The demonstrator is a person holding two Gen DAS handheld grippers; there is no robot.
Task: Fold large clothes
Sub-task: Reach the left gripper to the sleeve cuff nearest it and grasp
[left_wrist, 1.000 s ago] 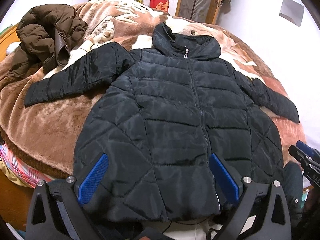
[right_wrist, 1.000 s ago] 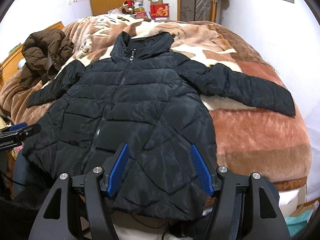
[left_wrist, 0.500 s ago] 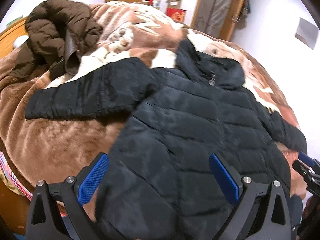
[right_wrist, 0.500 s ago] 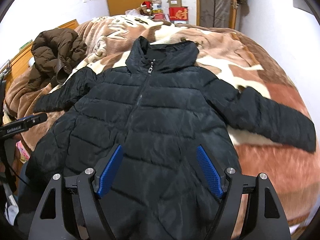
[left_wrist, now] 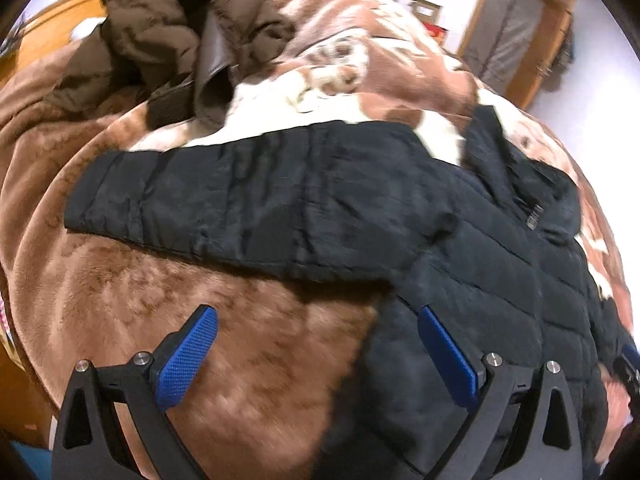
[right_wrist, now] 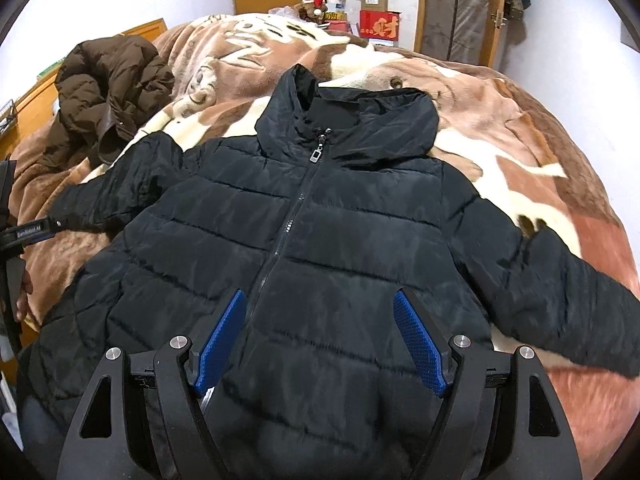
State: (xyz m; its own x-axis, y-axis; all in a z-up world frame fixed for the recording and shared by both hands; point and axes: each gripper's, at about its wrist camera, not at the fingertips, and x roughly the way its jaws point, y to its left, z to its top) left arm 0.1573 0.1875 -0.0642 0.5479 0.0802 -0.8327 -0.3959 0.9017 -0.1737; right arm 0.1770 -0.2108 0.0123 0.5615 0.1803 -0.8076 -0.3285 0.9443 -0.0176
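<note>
Black quilted jacket lies front-up and zipped on the brown-and-cream plush blanket covering the bed, collar toward the far wall, hem toward the cameras, both sleeves spread out to the sides. Zipper pull sits just below the collar. Right gripper hangs over the lower front of the jacket, pointing steeply down; its blue pads stand wide apart with only jacket fabric visible beneath them, nothing pinched. The sleeve on the right of the right wrist view runs out across the blanket to the frame edge. Left gripper is over the other side of the garment: one blue pad is above bare blanket, the other above the jacket's side edge; fingers are spread wide and clamp nothing. That view is blurred, so whether either pad touches the cloth cannot be told. The nearer sleeve lies straight across the blanket beyond the left gripper, its cuff at the left of that view. A brown puffer coat sits crumpled on the blanket, well apart from the jacket's body and near the end of that sleeve. A red box and small items stand past the bed by the far wall, beside a wooden-framed door.
</note>
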